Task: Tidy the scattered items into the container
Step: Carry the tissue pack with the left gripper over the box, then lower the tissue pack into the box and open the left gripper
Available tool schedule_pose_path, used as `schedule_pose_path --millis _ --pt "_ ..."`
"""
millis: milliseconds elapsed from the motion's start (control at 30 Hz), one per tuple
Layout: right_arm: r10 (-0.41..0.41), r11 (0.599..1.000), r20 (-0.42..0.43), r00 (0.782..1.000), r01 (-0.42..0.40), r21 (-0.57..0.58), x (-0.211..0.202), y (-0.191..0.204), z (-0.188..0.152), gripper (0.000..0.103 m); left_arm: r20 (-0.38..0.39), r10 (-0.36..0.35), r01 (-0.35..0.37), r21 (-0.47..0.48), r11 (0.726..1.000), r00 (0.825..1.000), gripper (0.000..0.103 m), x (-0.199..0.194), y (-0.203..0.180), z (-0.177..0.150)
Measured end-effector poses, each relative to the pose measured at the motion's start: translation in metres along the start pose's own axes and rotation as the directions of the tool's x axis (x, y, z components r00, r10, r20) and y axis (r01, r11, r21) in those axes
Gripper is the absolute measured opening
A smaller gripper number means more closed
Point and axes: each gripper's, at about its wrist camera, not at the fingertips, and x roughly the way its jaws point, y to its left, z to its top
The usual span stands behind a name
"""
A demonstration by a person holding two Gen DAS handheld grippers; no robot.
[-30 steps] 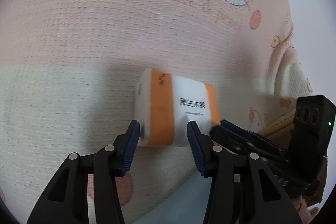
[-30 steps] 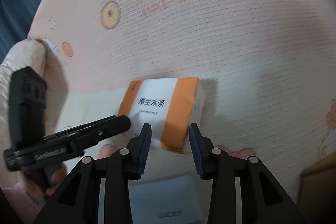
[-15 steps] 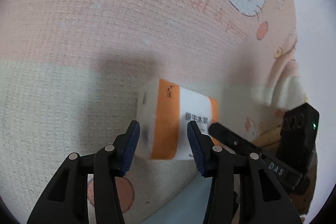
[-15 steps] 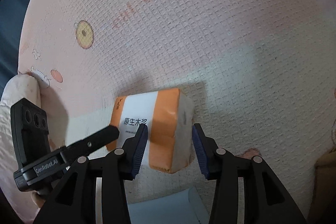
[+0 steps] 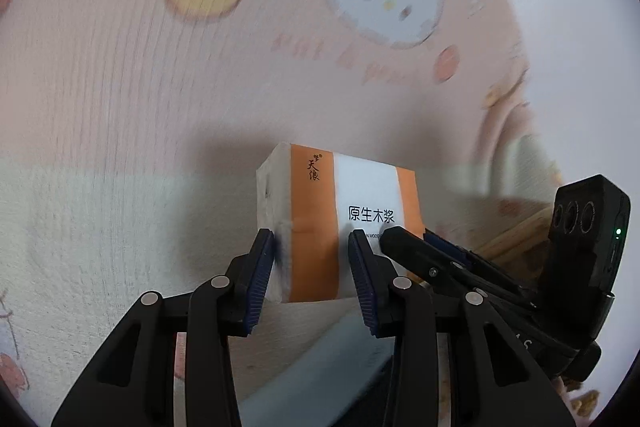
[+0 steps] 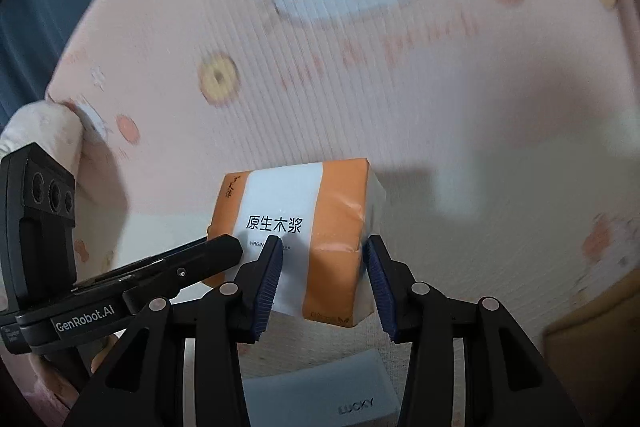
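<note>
tissue pack [image 6: 296, 227] | both ends gripped: left gripper [image 5: 312, 269] closing, right gripper [image 6: 324, 279] clamped | bedding [image 5: 120, 87] blurred

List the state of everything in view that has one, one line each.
Tissue pack: sealed, lifted off the blanket, gripped at both ends.
Left tongs: closing on the pack's left end.
Right tongs: shut on the pack's right end.
Blanket: spread flat.
White box: closed, lying flat.

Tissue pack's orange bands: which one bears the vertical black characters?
The left band in both views; the right band is wrinkled, without them.
</note>
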Motion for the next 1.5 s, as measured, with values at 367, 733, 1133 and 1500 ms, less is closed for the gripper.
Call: schedule_pose_path --millis 367,733,1133,1500 --pt "-0.009 1.0 0.19 0.982 0.007 0.008 -0.102 0.01 0.019 0.041 0.151 -0.091 0.067 0.154 0.986 0.984 0.042 -0.068 -0.079 0.018" --pt "-0.12 0.991 0.235 0.965 0.101 0.09 -0.201 -0.039 0.009 0.041 0.065 -0.198 0.167 0.322 0.932 0.978 0.042 -0.062 -0.18 0.002" --pt "-0.28 0.947 0.166 0.945 0.244 0.208 -0.275 -0.12 -0.023 0.041 -0.162 -0.239 0.286 0.407 0.868 0.957 0.042 -0.002 -0.283 -0.033" --pt "-0.273 0.928 0.018 0.962 0.259 0.269 -0.292 -0.183 -0.042 0.041 -0.393 -0.154 0.342 0.469 0.815 0.906 0.042 0.038 -0.333 -0.061"
